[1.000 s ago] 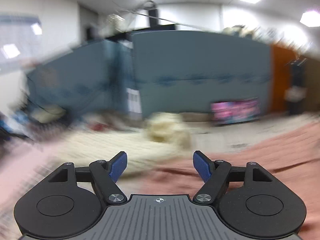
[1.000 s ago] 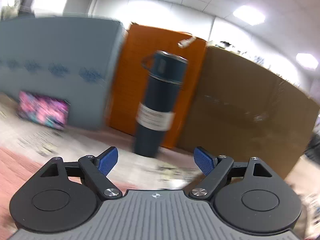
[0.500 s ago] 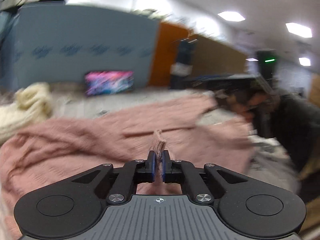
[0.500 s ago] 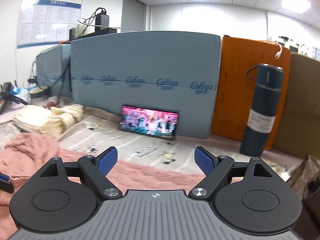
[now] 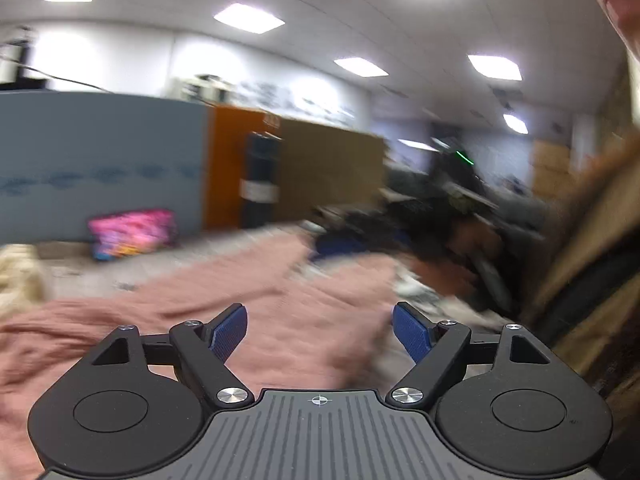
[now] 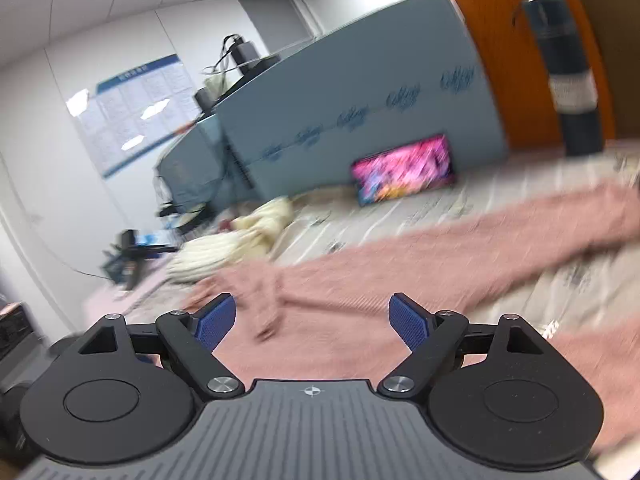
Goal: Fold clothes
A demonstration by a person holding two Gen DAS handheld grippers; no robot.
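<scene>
Left gripper (image 5: 320,330) jaws just opening, blue pads apart, nothing between them, over pink knitted sweater (image 5: 256,312) spread across printed table cover (image 6: 472,208). Right gripper (image 6: 312,322) also apart, empty, above same sweater. Cream knit pile (image 6: 228,244) near far left edge. Dark blue flask (image 6: 568,76) stands upright at back edge.

A pink knit sweater (image 6: 360,280) lies spread, rumpled, one sleeve stretched out.

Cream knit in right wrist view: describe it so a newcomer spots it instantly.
Start at the blue-grey partition behind the table. Below its left end lies the cream knit, bunched in a heap. Unlike the pink sweater spread flat beside it, it is pale and crumpled.
</scene>
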